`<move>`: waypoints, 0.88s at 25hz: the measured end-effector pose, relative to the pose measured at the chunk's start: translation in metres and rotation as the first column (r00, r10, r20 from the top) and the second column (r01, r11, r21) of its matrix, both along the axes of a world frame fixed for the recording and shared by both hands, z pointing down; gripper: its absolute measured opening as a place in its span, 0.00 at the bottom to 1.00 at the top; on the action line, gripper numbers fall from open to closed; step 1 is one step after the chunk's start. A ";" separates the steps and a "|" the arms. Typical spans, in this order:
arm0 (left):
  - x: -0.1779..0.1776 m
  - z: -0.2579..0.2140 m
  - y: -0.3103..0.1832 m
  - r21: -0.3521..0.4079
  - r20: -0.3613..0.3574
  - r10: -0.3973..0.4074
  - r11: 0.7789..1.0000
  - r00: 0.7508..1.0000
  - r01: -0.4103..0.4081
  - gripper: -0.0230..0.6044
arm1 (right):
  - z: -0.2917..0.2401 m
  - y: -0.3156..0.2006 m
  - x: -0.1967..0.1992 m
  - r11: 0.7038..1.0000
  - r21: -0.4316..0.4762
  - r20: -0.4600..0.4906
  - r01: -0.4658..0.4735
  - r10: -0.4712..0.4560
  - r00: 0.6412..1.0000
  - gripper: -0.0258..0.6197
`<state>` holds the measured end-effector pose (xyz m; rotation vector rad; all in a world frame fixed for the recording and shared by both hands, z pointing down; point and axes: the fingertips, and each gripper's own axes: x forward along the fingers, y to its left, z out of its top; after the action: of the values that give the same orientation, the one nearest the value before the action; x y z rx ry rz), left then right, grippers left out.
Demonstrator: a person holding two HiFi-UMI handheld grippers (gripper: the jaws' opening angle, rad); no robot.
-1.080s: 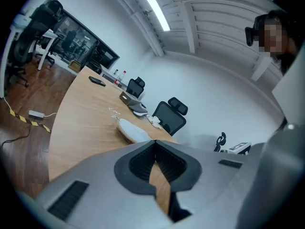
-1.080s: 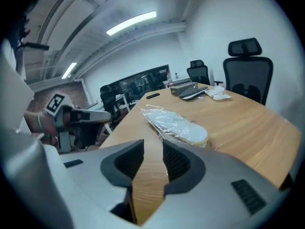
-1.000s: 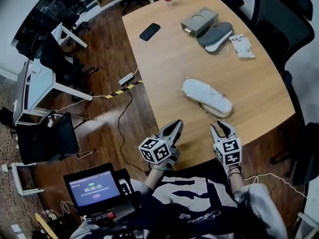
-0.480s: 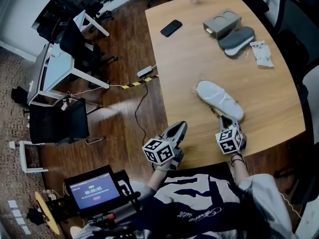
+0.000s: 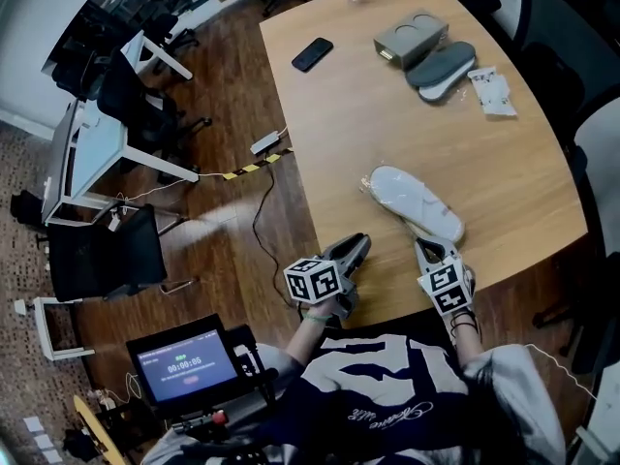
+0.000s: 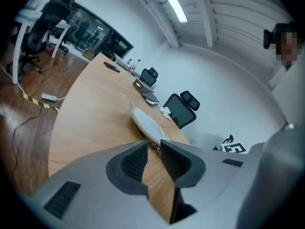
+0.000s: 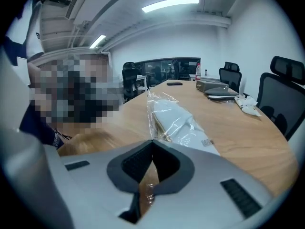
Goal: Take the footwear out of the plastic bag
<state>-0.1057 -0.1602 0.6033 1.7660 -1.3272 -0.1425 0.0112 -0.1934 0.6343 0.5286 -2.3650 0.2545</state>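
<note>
Right tool (image 7: 152, 142) closed down onto near end of plastic bag (image 7: 159, 101) since a second ago | left tool (image 6: 153, 144) opening, nothing between jaws | footwear (image 5: 418, 203) still bagged, centre-right on desk (image 5: 387, 114) | bag anchored, extraction judged ready

Both forearms reach forward from the torso at 6 o'clock in the head view. The left gripper (image 5: 360, 244) sits just below centre, tilted so its tips aim toward 1 o'clock. Its jaws are opening, a narrow gap showing between the ribbed pads with nothing in it. The right gripper (image 5: 423, 247) lies at about 4 o'clock, aimed toward 11 o'clock. Its jaws are closed tip to tip, pinching the near edge of the plastic bag (image 5: 417, 201). A dark band circles the right wrist (image 5: 461, 333).
</note>
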 end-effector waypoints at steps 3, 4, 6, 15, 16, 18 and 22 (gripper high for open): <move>0.009 0.008 -0.011 -0.037 -0.149 0.004 0.999 0.989 -0.010 0.28 | -0.005 0.020 0.006 1.000 -0.016 0.021 0.011 -0.010 1.000 0.04; 0.010 0.010 -0.016 -0.047 -0.188 -0.002 0.999 0.982 -0.007 0.34 | -0.007 0.026 0.007 1.000 -0.021 0.033 0.016 -0.016 0.999 0.04; 0.009 0.016 -0.026 -0.075 -0.244 -0.030 0.997 0.969 0.012 0.47 | -0.013 0.037 0.010 0.999 -0.029 0.074 0.027 -0.024 0.997 0.04; -0.001 0.033 -0.057 -0.166 -0.469 -0.128 0.985 0.874 0.055 0.53 | -0.025 0.081 0.014 0.992 -0.102 0.204 0.077 -0.055 0.978 0.04; 0.002 0.035 -0.059 -0.175 -0.451 -0.113 0.984 0.886 0.036 0.51 | -0.024 0.083 0.014 0.993 -0.100 0.203 0.069 -0.047 0.978 0.04; 0.008 0.041 -0.061 -0.201 -0.405 -0.089 0.980 0.910 0.006 0.35 | -0.023 0.084 0.015 0.995 -0.093 0.202 0.034 -0.014 0.979 0.04; 0.009 0.048 -0.060 -0.229 -0.411 -0.117 0.973 0.904 0.022 0.21 | -0.029 0.078 0.024 0.991 -0.101 0.227 -0.087 0.108 0.968 0.04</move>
<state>-0.0970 -0.2199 0.6515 1.4011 -1.0439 -0.3828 0.0348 -0.1154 0.6056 0.6002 -2.5413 0.4903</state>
